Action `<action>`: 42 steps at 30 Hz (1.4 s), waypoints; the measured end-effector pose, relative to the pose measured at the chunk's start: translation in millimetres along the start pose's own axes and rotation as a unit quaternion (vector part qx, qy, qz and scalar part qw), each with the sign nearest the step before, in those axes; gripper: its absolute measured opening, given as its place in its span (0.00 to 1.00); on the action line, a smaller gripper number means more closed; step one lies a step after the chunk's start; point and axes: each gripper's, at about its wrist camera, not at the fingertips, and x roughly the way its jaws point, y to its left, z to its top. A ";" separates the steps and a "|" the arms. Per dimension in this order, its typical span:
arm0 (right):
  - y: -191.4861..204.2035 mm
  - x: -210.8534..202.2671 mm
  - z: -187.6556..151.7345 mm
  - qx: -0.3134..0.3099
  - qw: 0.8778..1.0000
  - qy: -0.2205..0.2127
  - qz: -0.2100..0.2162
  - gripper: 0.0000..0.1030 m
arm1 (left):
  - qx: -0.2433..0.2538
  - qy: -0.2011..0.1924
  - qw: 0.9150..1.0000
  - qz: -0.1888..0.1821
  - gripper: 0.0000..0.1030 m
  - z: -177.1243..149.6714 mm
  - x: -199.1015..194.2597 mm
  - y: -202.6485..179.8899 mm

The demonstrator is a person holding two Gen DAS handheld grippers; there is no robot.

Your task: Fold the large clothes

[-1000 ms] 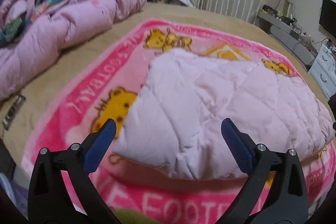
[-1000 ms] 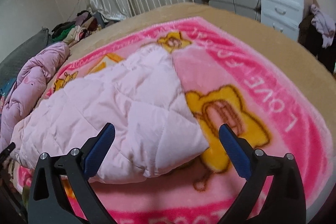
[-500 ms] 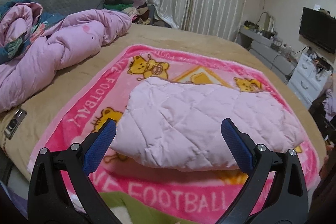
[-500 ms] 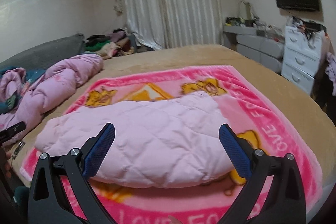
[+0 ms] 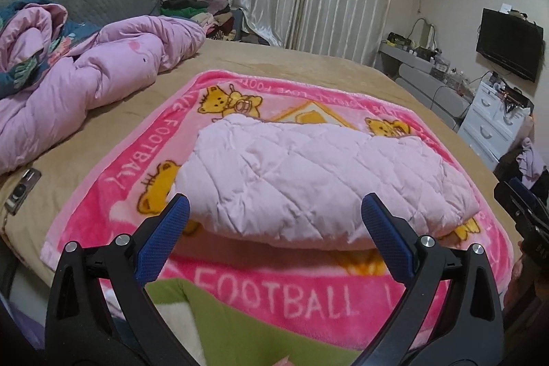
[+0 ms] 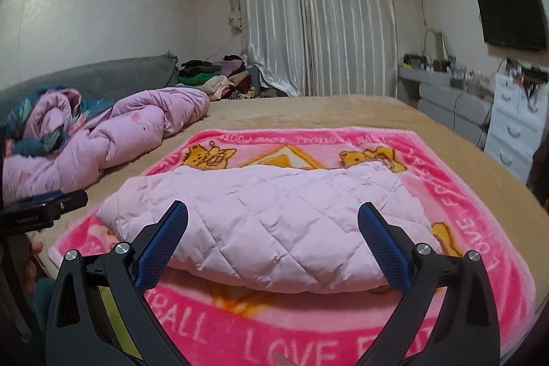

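Left wrist view: the left gripper (image 5: pixel 274 222) hangs with its blue-padded jaws spread wide and holding nothing, above the near edge of a pink cartoon-bear blanket (image 5: pixel 137 160) spread over a tan bed (image 5: pixel 308 71). A pale pink quilted garment (image 5: pixel 315 180), folded into a puffy rectangle, lies on the blanket's middle. A crumpled lilac duvet (image 5: pixel 85 81) sits at the left. Right wrist view: the right gripper (image 6: pixel 272 228) is likewise released and empty, facing the same folded garment (image 6: pixel 267 215).
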 end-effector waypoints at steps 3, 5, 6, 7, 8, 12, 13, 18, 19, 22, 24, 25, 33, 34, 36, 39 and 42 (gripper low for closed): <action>5.5 0.0 -8.5 0.001 1.000 0.014 0.010 0.96 | -0.001 0.002 1.000 -0.007 0.91 -8.9 -3.9 -3.1; 9.5 1.9 -12.9 -0.004 1.000 0.025 0.012 0.96 | 0.000 0.003 1.000 -0.009 0.91 -13.4 -5.4 -6.1; 10.4 3.0 -15.6 -0.003 0.999 0.031 0.013 0.96 | 0.001 0.004 1.000 -0.011 0.91 -15.6 -5.5 -8.3; 10.4 3.6 -18.4 0.000 0.999 0.037 0.014 0.96 | 0.006 0.008 1.000 -0.014 0.91 -18.3 -5.3 -11.5; 10.4 4.1 -21.7 0.001 0.999 0.042 0.014 0.96 | 0.009 0.009 1.000 -0.013 0.91 -20.1 -5.6 -13.1; 12.3 9.3 -32.2 0.000 0.998 0.064 0.013 0.96 | 0.011 0.022 1.000 -0.014 0.91 -25.5 -2.9 -16.3; 11.8 10.3 -34.6 0.001 0.998 0.069 0.013 0.96 | 0.010 0.026 0.999 -0.014 0.91 -26.5 -1.8 -16.0; 13.7 10.9 -37.7 0.003 0.997 0.075 0.016 0.96 | 0.002 0.033 0.999 -0.011 0.91 -28.2 -1.1 -11.8; 14.7 10.2 -36.8 0.002 0.997 0.073 0.017 0.96 | 0.002 0.034 0.999 -0.009 0.91 -28.4 -1.0 -11.8; 15.7 7.9 -33.6 0.002 0.998 0.066 0.018 0.96 | 0.002 0.035 0.999 -0.005 0.91 -28.0 -1.1 -11.9; 15.5 7.6 -33.1 0.002 0.998 0.066 0.017 0.96 | 0.002 0.035 0.999 -0.004 0.91 -27.5 -1.0 -11.8; 15.3 7.8 -33.0 0.001 0.998 0.067 0.017 0.96 | 0.003 0.035 0.999 -0.003 0.91 -27.5 -1.3 -11.6; 17.0 6.2 -29.0 -0.003 0.997 0.072 0.023 0.96 | 0.003 0.034 0.999 0.000 0.91 -26.9 -2.5 -10.3; 17.0 6.1 -30.8 -0.004 0.997 0.072 0.023 0.96 | 0.004 0.033 0.999 0.000 0.91 -27.2 -2.0 -11.1; 17.9 4.7 -31.2 -0.005 0.997 0.070 0.023 0.96 | 0.004 0.033 0.999 0.001 0.91 -26.7 -2.6 -10.3; 18.1 4.6 -31.0 -0.006 0.997 0.070 0.024 0.96 | 0.004 0.033 0.999 0.001 0.91 -26.4 -2.9 -9.8; 19.3 5.9 -32.0 -0.006 0.997 0.074 0.026 0.96 | 0.004 0.031 1.000 0.004 0.91 -26.0 -4.2 -8.8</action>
